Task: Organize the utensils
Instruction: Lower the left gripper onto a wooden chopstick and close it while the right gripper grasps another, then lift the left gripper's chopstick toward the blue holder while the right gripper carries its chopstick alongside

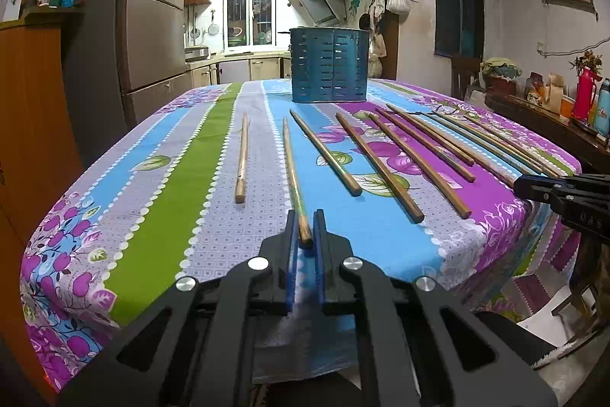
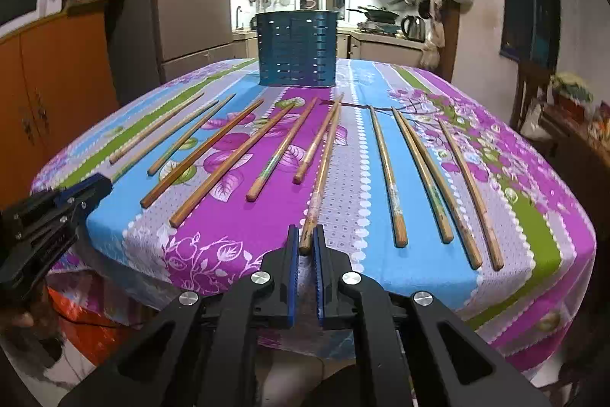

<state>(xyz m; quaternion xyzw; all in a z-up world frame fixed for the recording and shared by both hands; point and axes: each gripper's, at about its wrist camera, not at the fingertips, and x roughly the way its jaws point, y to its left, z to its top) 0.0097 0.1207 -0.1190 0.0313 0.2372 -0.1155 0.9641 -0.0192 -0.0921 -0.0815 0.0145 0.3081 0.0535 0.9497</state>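
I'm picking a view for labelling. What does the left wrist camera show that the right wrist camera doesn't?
Only the left wrist view: the left gripper shut on a chopstick, plus a sideboard with a red flask. Only the right wrist view: the right gripper shut on another chopstick, plus a kettle. Both: the blue utensil holder and the floral tablecloth.

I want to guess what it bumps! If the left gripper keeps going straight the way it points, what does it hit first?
The left gripper is shut on a chopstick and points down at the tablecloth, so it would probably meet the cloth first, before the blue holder beyond.
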